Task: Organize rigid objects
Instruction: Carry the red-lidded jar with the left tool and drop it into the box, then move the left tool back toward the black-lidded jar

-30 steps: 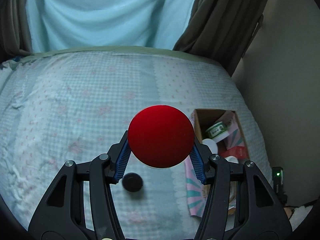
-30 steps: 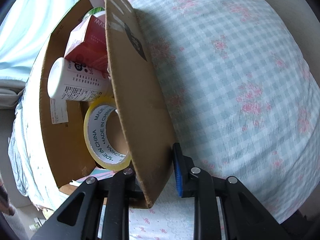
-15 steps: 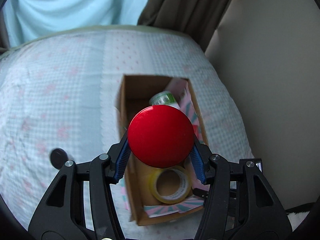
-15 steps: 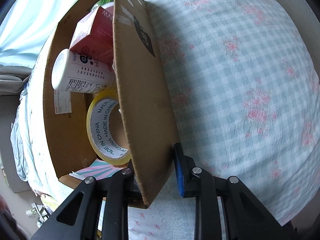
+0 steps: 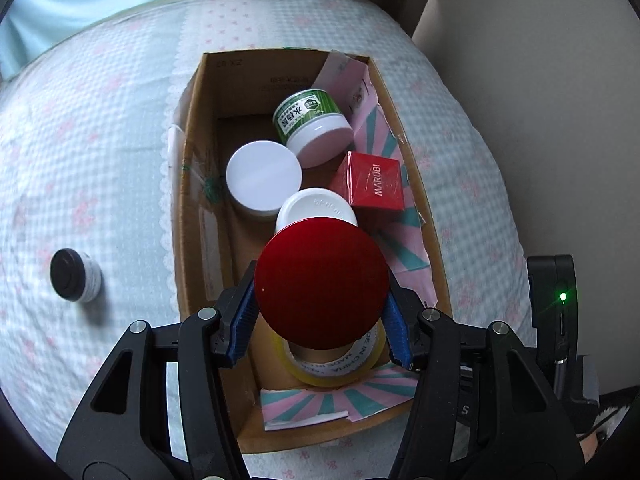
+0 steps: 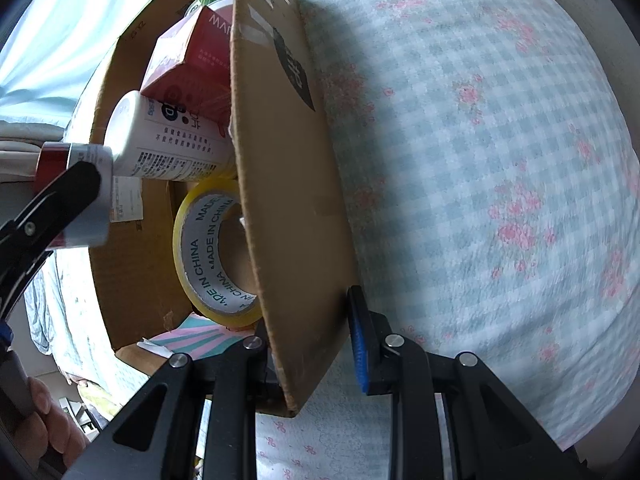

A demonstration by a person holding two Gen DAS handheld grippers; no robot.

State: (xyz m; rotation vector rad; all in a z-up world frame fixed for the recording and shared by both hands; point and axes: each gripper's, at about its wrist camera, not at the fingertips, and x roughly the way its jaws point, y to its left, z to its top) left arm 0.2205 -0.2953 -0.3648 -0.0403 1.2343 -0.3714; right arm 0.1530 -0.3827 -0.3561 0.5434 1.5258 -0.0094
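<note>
My left gripper (image 5: pixel 322 330) is shut on a jar with a red lid (image 5: pixel 322 284) and holds it above the near end of the open cardboard box (image 5: pixel 188 184). The jar also shows in the right wrist view (image 6: pixel 70 196), at the box's open side. Inside the box lie a yellow tape roll (image 5: pixel 340 368), a white bottle (image 5: pixel 316 208), a white-lidded jar (image 5: pixel 263 174), a green-labelled tin (image 5: pixel 310 118) and a red carton (image 5: pixel 374 186). My right gripper (image 6: pixel 310 340) straddles the box's side wall (image 6: pixel 288 184), one finger inside, one outside.
A small black-lidded jar (image 5: pixel 74 275) stands on the checked bedspread (image 5: pixel 80 140) left of the box. A wall (image 5: pixel 540 80) rises to the right of the bed. Curtains hang behind. A black device with a green light (image 5: pixel 554 300) sits at the right.
My left gripper has carried the red-lidded jar rightwards and closer over the box. It now shows in the right wrist view. The right gripper stays on the box wall.
</note>
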